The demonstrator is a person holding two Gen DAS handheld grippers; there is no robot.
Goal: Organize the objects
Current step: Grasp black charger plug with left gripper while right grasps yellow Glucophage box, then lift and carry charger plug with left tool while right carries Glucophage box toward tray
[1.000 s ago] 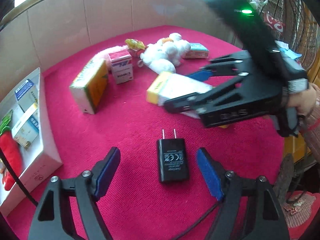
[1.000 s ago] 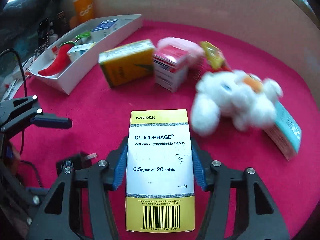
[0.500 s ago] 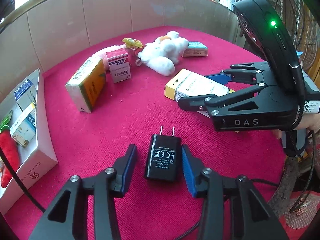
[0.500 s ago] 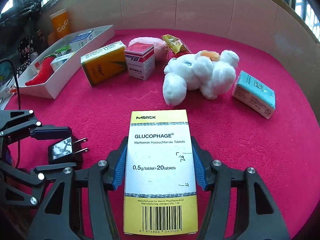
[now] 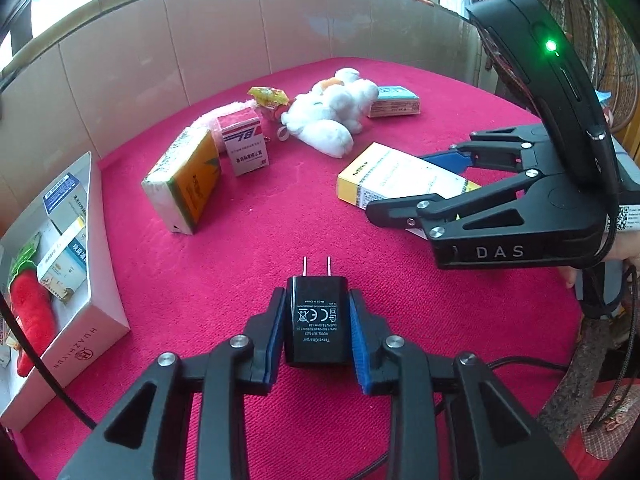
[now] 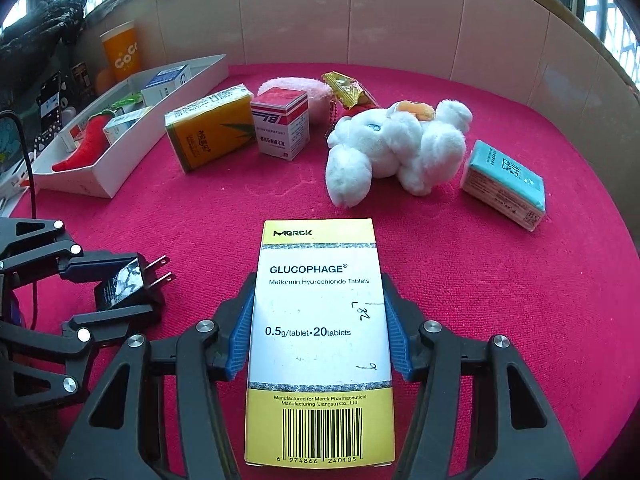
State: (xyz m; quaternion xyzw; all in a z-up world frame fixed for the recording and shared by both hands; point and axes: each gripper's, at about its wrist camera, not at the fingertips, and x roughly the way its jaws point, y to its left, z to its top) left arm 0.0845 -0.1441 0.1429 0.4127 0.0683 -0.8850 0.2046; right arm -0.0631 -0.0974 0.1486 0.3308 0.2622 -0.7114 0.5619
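Red desk (image 5: pixel 248 248) fills both views, backed by a beige tiled wall. White tray (image 5: pixel 86 344) at left edge of left-wrist view, upper left in right-wrist view (image 6: pixel 132 152); holds a red plush chili (image 5: pixel 32 316) and several small boxes. Right gripper (image 5: pixel 404 196) enters from right of left-wrist view, jaws clamped on the long sides of the Glucophage box (image 6: pixel 320 336), white and yellow, barcode end nearest the camera; box sits centre-bottom in right-wrist view, right of centre in left-wrist view (image 5: pixel 396 176); cannot tell whether it is lifted off the desk. Left gripper (image 5: pixel 316 320) at bottom centre of left-wrist view, jaws closed against both sides of the black charger (image 5: pixel 317 318), prongs pointing away from the camera; in right-wrist view charger (image 6: pixel 128 280) is at lower left, tilted, prongs toward frame centre. Loose items across upper middle: orange box (image 6: pixel 212 130) standing on its side, nearest the tray; red-and-white box (image 6: pixel 282 124) just right of it, upright; pink plush (image 6: pixel 296 88) behind that box, touching it; white plush (image 6: pixel 396 148) lying right of centre; teal box (image 6: pixel 504 182) at right, just beside the white plush. Yellow snack packet (image 6: pixel 348 88) between pink plush and white plush. Orange cup (image 6: pixel 120 54) beyond the tray, upper left of right-wrist view.
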